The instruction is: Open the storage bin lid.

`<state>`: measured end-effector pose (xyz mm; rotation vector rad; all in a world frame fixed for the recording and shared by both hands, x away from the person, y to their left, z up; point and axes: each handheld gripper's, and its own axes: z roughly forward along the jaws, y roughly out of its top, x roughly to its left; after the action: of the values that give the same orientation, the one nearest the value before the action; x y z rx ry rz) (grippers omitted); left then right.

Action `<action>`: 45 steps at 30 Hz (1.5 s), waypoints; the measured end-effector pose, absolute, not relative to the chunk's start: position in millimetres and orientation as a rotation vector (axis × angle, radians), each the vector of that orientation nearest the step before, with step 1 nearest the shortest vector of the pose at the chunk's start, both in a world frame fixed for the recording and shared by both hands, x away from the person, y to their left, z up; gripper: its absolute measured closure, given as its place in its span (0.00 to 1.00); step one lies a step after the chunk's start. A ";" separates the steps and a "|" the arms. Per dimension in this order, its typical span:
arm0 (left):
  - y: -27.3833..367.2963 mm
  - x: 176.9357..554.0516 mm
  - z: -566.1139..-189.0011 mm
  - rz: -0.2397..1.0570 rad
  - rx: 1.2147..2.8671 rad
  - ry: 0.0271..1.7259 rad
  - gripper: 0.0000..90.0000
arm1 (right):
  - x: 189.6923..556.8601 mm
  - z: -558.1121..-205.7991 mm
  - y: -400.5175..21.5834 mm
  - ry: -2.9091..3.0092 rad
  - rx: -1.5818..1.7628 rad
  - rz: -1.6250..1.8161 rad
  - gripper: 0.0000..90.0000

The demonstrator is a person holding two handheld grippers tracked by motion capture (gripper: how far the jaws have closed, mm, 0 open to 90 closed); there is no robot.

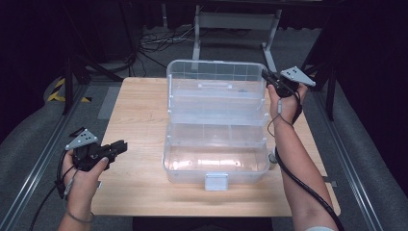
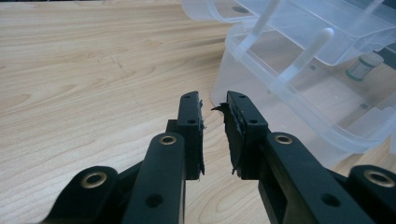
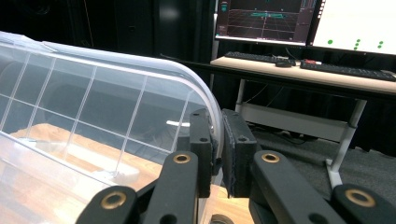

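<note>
high view looks down on a clear plastic toolbox standing open in the middle of a pale wood-grain counter, its lid raised upright at the far side and its tiered trays stepped back toward it. the right hand-held gripper is up at the far right corner of that lid. right gripper view shows its two black jaws nipped onto the lid's rounded edge, the thin wall sandwiched between the pads, so it holds the lid. the left hand-held gripper hangs over the near left part of the counter, apart from the box; left gripper view shows its jaws standing narrow with only a slim gap and nothing between them, pointed toward the box's base corner.

the step in hand looks like taking charge of the lid, most likely to swing it down and shut the box. the next move would call for a steady arc toward the near side while the grip stays firm on that slick edge, and the trays need to fold in as the lid comes over; the free gripper could brace the base if it slides.

the plastic is see-through, glossy and thin, ribbed with a moulded grid on the lid, rounded at every corner. a paler latch sits on the near wall. the jaw pads are matte black and frayed at the edges.
</note>
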<state>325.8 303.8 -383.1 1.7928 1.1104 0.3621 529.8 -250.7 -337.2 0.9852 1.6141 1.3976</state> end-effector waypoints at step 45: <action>304.0 326.4 -397.5 0.339 1.796 1.164 0.84 | 563.4 -352.7 -248.6 1.681 1.073 1.386 0.93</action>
<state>326.4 304.0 -397.5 1.7955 1.1636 0.3387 563.4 -248.6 -352.7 1.0731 1.6805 1.3855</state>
